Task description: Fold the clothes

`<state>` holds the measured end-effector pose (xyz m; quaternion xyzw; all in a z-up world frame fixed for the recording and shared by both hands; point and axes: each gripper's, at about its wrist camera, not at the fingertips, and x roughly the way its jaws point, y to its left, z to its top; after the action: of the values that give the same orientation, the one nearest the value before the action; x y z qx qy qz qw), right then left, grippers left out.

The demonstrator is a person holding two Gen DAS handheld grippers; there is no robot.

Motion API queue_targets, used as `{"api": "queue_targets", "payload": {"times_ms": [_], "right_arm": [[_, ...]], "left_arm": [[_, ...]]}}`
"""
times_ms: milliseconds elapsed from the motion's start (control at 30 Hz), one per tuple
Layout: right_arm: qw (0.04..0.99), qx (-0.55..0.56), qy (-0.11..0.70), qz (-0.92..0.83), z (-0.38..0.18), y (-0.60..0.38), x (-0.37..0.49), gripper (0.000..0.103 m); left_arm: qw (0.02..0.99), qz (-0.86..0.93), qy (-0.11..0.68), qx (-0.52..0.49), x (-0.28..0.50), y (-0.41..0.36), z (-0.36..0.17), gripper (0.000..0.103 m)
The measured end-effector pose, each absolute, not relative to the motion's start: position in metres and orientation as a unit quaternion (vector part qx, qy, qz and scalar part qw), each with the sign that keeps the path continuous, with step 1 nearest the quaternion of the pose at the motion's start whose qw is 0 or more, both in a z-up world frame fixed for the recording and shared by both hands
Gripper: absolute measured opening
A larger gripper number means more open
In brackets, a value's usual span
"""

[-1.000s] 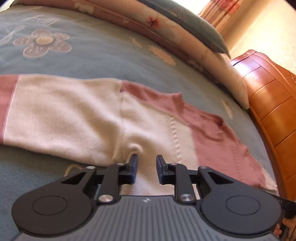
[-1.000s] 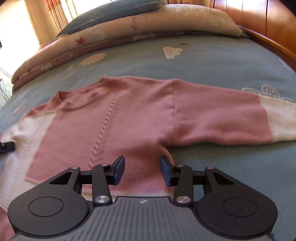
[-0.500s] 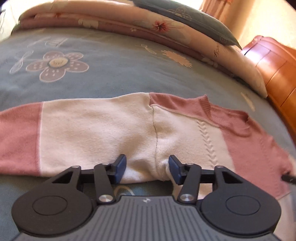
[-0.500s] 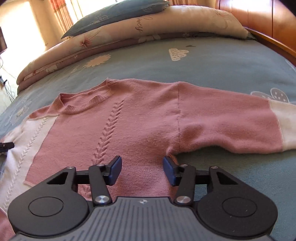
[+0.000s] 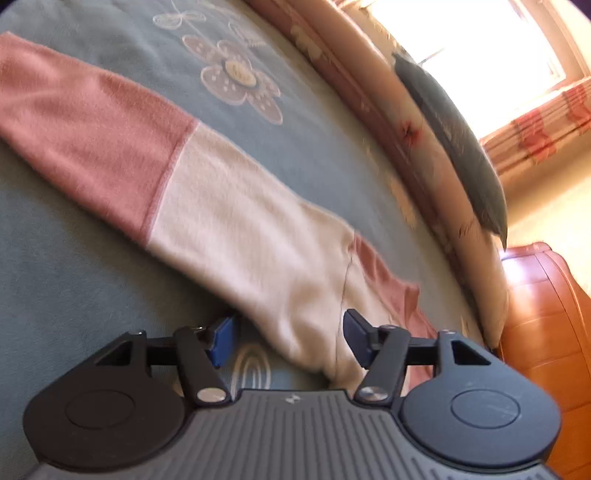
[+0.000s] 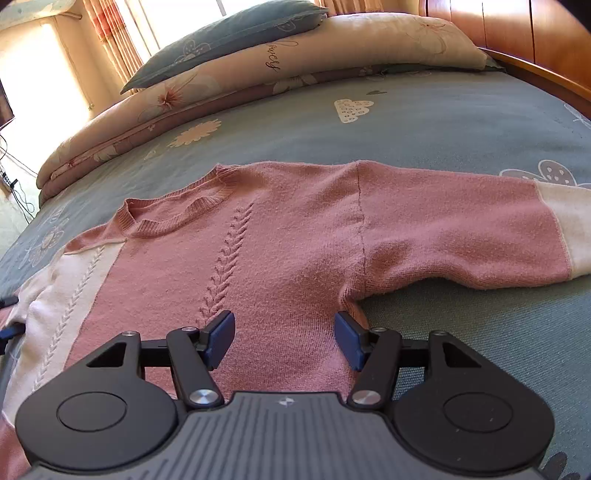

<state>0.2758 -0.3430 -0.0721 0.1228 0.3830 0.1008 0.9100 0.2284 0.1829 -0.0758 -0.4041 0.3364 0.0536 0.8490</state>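
Note:
A pink and cream knitted sweater lies flat, front up, on the blue-grey bedspread, sleeves spread out. My right gripper is open just above the sweater's body, near the right armpit. In the left wrist view, the left sleeve runs cream near the shoulder and pink toward the cuff. My left gripper is open wide over the underside of that sleeve by the armpit. Neither gripper holds cloth.
Folded quilts and a blue pillow lie along the far edge of the bed. A wooden headboard stands at the right; it also shows in the left wrist view. A bright window with curtains is behind.
My left gripper has opened wider and swung left along the sleeve, tilting the view. My right gripper has opened a little wider and drawn slightly back from the sweater.

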Motion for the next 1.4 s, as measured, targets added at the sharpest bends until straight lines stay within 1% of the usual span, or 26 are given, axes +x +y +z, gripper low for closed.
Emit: {"api": "queue_targets", "payload": {"times_ms": [33, 67, 167, 300, 333, 433, 467, 600, 633, 667, 733, 833, 900, 933, 967, 1033, 1133, 1167, 1233, 1267, 1333, 1400], "right_arm": [[0.911, 0.122, 0.382, 0.099, -0.072, -0.342, 0.275, 0.065], [0.911, 0.12, 0.381, 0.099, -0.072, -0.341, 0.275, 0.065], [0.913, 0.11, 0.379, 0.099, -0.073, -0.339, 0.274, 0.066], [0.914, 0.101, 0.38, 0.097, -0.072, -0.337, 0.273, 0.066], [0.914, 0.1, 0.381, 0.095, -0.071, -0.336, 0.273, 0.066], [0.911, 0.095, 0.391, 0.092, -0.064, -0.329, 0.267, 0.067], [0.91, 0.091, 0.392, 0.102, -0.06, -0.324, 0.263, 0.067], [0.911, 0.057, 0.377, 0.159, -0.043, -0.293, 0.243, 0.07], [0.911, 0.046, 0.372, 0.172, -0.04, -0.284, 0.238, 0.07], [0.91, 0.038, 0.369, 0.184, -0.038, -0.276, 0.235, 0.071], [0.903, 0.031, 0.376, 0.204, -0.04, -0.261, 0.234, 0.071], [0.896, 0.035, 0.39, 0.211, -0.047, -0.246, 0.232, 0.071], [0.893, 0.041, 0.395, 0.212, -0.05, -0.245, 0.226, 0.071], [0.892, 0.043, 0.397, 0.213, -0.051, -0.245, 0.222, 0.071], [0.891, 0.042, 0.4, 0.209, -0.052, -0.247, 0.218, 0.071], [0.892, 0.036, 0.405, 0.196, -0.053, -0.255, 0.209, 0.071], [0.895, 0.03, 0.411, 0.17, -0.054, -0.274, 0.193, 0.074], [0.895, 0.03, 0.414, 0.163, -0.054, -0.28, 0.188, 0.074], [0.896, 0.038, 0.415, 0.154, -0.051, -0.288, 0.177, 0.074], [0.897, 0.043, 0.413, 0.152, -0.049, -0.291, 0.17, 0.074], [0.899, 0.049, 0.408, 0.152, -0.047, -0.289, 0.155, 0.077], [0.897, 0.036, 0.41, 0.159, -0.052, -0.279, 0.14, 0.077]], "left_arm": [[0.858, 0.07, 0.343, -0.375, 0.232, 0.181, -0.072, 0.011], [0.868, 0.087, 0.349, -0.342, 0.235, 0.178, -0.068, 0.007], [0.89, 0.12, 0.336, -0.282, 0.245, 0.185, -0.057, 0.008], [0.896, 0.144, 0.331, -0.258, 0.256, 0.195, -0.056, 0.011], [0.897, 0.146, 0.332, -0.255, 0.256, 0.196, -0.055, 0.013], [0.889, 0.127, 0.354, -0.26, 0.247, 0.193, -0.052, 0.015], [0.885, 0.116, 0.365, -0.264, 0.242, 0.189, -0.051, 0.02], [0.875, 0.049, 0.391, -0.282, 0.206, 0.166, -0.039, 0.023], [0.876, 0.023, 0.39, -0.282, 0.201, 0.156, -0.035, 0.026], [0.877, -0.004, 0.388, -0.282, 0.198, 0.146, -0.031, 0.033], [0.873, -0.058, 0.389, -0.289, 0.203, 0.124, -0.03, 0.039], [0.861, -0.107, 0.4, -0.297, 0.216, 0.095, -0.038, 0.039], [0.861, -0.095, 0.409, -0.286, 0.216, 0.093, -0.049, 0.04], [0.862, -0.087, 0.413, -0.28, 0.216, 0.094, -0.054, 0.035], [0.863, -0.079, 0.418, -0.274, 0.215, 0.094, -0.06, 0.022], [0.864, -0.063, 0.426, -0.261, 0.214, 0.094, -0.07, 0.019], [0.86, -0.066, 0.437, -0.255, 0.201, 0.101, -0.06, 0.018], [0.858, -0.067, 0.441, -0.254, 0.197, 0.103, -0.054, 0.02], [0.862, -0.106, 0.438, -0.232, 0.182, 0.093, -0.038, 0.045], [0.864, -0.127, 0.436, -0.219, 0.174, 0.088, -0.03, 0.052], [0.856, -0.173, 0.444, -0.202, 0.156, 0.071, -0.024, 0.054], [0.854, -0.17, 0.458, -0.182, 0.141, 0.057, -0.033, 0.054]]}}
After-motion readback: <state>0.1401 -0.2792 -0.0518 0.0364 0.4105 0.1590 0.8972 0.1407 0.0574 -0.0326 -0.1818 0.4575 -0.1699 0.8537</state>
